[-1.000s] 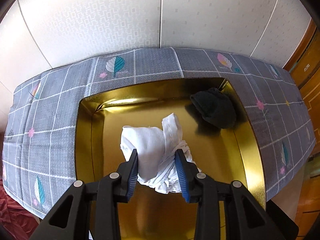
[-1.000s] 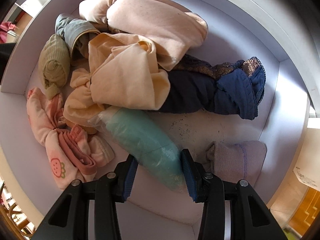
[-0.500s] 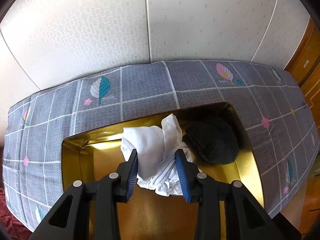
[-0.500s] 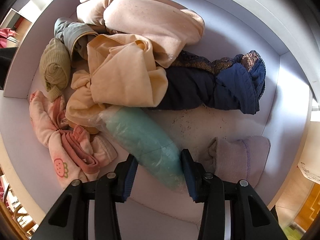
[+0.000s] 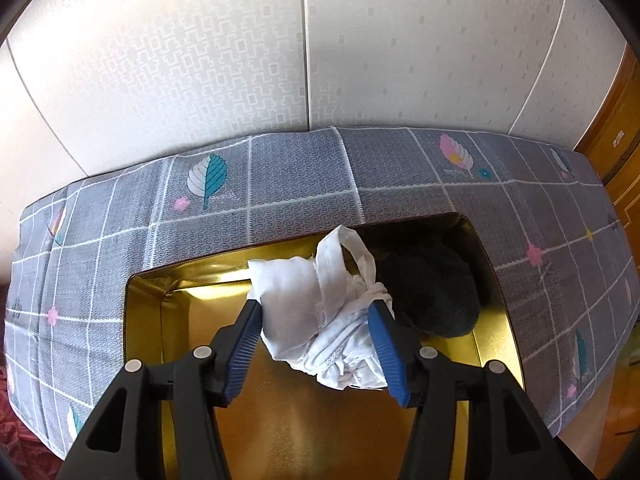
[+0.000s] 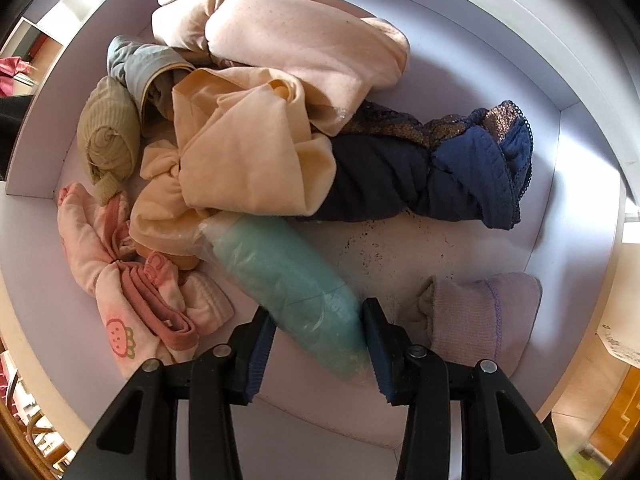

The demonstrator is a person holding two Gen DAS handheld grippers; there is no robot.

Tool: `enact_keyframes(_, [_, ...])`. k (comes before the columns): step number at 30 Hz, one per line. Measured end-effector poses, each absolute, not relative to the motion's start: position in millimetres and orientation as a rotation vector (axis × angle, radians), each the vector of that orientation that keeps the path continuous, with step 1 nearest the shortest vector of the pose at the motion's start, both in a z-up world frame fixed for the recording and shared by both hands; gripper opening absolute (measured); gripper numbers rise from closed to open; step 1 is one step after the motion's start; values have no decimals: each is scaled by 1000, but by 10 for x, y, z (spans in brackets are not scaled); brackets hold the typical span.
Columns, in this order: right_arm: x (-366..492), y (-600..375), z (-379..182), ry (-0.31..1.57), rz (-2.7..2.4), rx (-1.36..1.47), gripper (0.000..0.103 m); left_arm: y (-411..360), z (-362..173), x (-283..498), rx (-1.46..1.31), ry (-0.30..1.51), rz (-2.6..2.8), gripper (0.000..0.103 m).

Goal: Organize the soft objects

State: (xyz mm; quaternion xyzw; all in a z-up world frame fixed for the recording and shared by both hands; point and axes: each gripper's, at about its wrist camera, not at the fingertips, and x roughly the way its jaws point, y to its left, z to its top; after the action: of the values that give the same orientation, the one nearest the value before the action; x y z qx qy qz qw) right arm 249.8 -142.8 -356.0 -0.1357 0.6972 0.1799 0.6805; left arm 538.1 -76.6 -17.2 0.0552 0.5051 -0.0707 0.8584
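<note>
Left gripper [image 5: 314,322] hovering over gold tray [image 5: 148,320] on gray patterned cloth [image 5: 280,184]; jaws just been opening, white cloth bundle [image 5: 316,316] sitting between them w/ pads barely touching, next to dark sock [image 5: 432,296]. Right gripper [image 6: 318,322] pointing down into white bin [image 6: 576,184], clamping teal bagged roll [image 6: 288,276] (peach, navy, pink, lilac garments lying around it).

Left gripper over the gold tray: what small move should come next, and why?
Probably draw the left gripper up and back, away from the white cloth bundle. Its jaws have just been opening, and the bundle, still between them, sits over the gold tray beside the dark cloth, so it looks delivered. Whether the right-hand pad still touches it is unclear.
</note>
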Motion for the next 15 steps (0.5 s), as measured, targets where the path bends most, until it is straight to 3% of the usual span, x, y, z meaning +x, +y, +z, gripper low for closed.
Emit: enact_keyframes(15, [2399, -1439, -3676, 1579, 387, -327, 45, -509, 89, 4964, -9, 980, -202, 55])
